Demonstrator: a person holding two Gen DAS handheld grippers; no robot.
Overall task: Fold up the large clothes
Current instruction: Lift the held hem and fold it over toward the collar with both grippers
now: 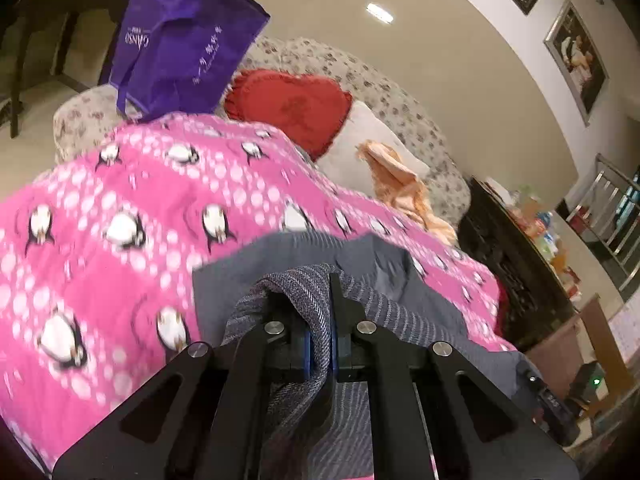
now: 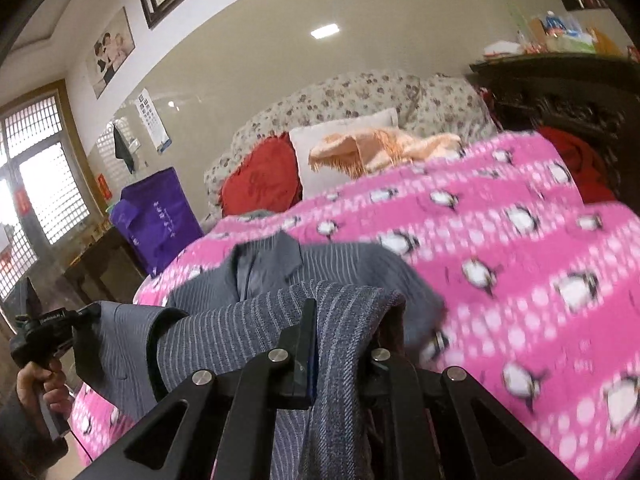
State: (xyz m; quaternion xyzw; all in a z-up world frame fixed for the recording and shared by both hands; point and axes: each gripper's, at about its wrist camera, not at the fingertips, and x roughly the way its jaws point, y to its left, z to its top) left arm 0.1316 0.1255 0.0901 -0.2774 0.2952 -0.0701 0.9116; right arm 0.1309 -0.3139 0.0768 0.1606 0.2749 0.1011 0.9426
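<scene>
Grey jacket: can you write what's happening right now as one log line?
left gripper: jaws shut on grey jacket | right gripper: jaws shut on grey jacket | under it: pink penguin blanket | fold: unfinished

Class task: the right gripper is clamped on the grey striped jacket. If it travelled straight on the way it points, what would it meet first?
Probably the jacket's own collar, lying just beyond the right gripper, then the pink penguin blanket under it. Depth is hard to judge in this fisheye view.
</scene>
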